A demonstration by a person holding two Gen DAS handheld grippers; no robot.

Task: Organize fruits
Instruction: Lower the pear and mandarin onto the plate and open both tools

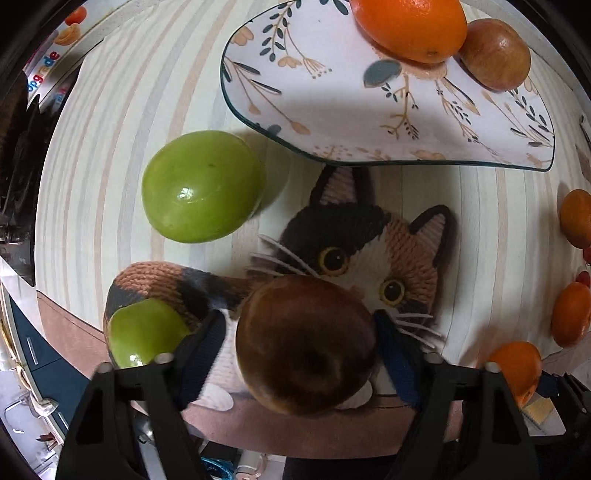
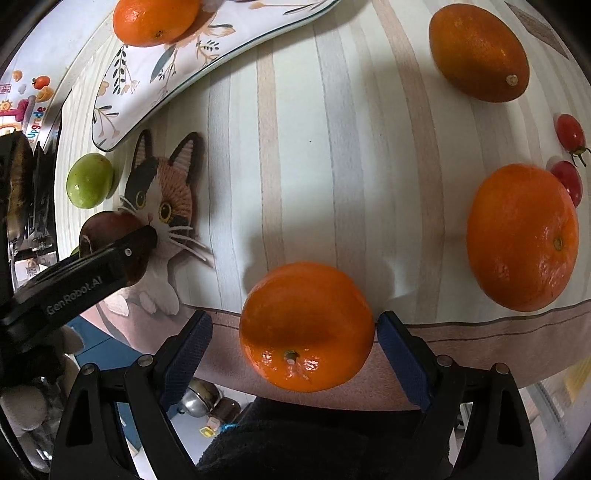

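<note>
While the left tool (image 1: 301, 343) hugs a brown fruit (image 1: 306, 343) beside the plate (image 1: 332, 110), the right tool (image 2: 293, 332) stands apart around a round, slippery orange (image 2: 306, 326); squeeze its middle.

A dark brown-red apple (image 1: 306, 345) sits low centre of the left view, two green apples (image 1: 203, 186) at left. Upper right, an orange (image 1: 412, 26) and reddish apple (image 1: 495, 55) rest on the floral plate (image 1: 332, 74).

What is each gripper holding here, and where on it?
Left gripper: a dark red-brown apple, jaws at its sides. Right gripper: an orange between the jaws, contact unclear.
</note>
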